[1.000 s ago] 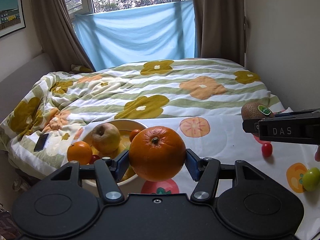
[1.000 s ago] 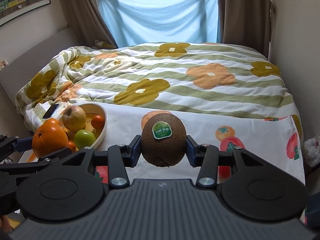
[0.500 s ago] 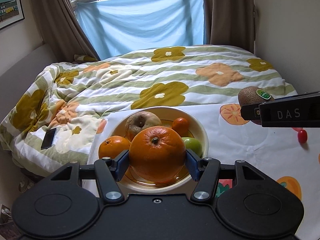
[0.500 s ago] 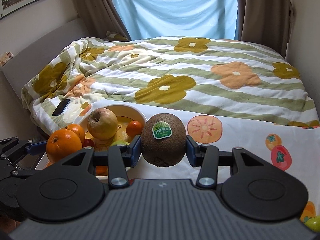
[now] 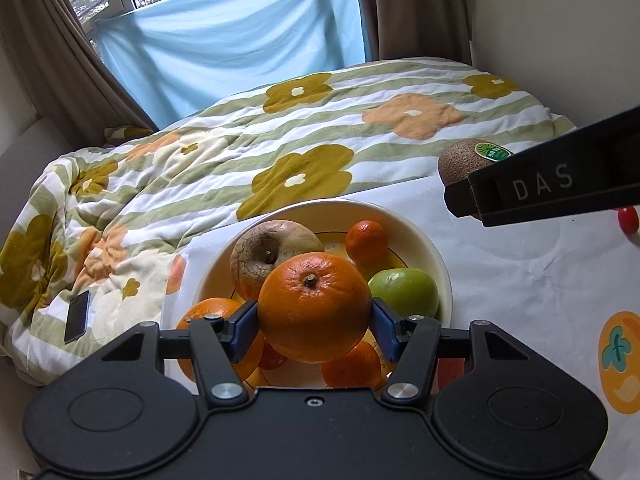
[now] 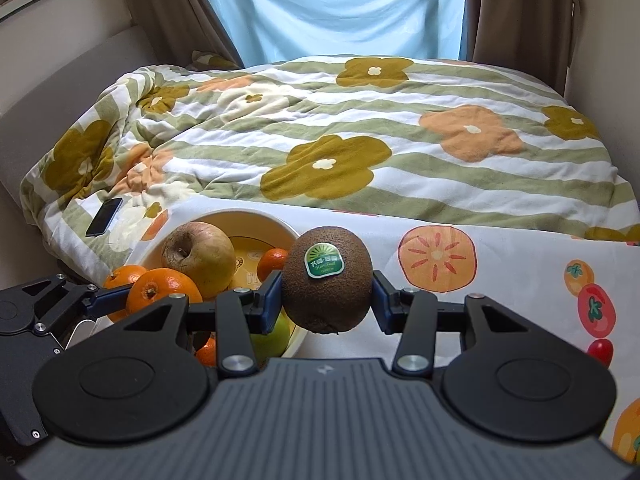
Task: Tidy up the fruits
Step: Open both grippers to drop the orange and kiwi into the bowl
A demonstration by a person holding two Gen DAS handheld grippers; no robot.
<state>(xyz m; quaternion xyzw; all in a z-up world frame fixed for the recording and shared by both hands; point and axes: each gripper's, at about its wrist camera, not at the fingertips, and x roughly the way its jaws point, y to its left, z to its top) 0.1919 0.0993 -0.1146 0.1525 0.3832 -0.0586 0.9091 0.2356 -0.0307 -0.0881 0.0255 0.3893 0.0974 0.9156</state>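
My left gripper (image 5: pixel 314 320) is shut on a large orange (image 5: pixel 314 306) and holds it over the near part of a cream bowl (image 5: pixel 434 254). The bowl holds a brownish apple (image 5: pixel 268 252), a green apple (image 5: pixel 404 290), a mandarin (image 5: pixel 366 240) and other oranges (image 5: pixel 352 364). My right gripper (image 6: pixel 326 294) is shut on a brown kiwi (image 6: pixel 326 280) with a green sticker, just right of the bowl (image 6: pixel 248 220). The kiwi (image 5: pixel 460 164) and right gripper show at the right of the left wrist view. The held orange (image 6: pixel 164 288) shows at the left of the right wrist view.
The bowl stands on a white fruit-print cloth (image 5: pixel 520 280) at the foot of a bed with a flowered quilt (image 6: pixel 360 128). A red cherry tomato (image 6: pixel 600 350) lies on the cloth at right. A black phone (image 6: pixel 104 216) lies on the quilt at left.
Both grippers have moved left and forward toward the bowl with their fruit. The orange now hangs over the bowl; the kiwi has come close to the bowl's right rim.
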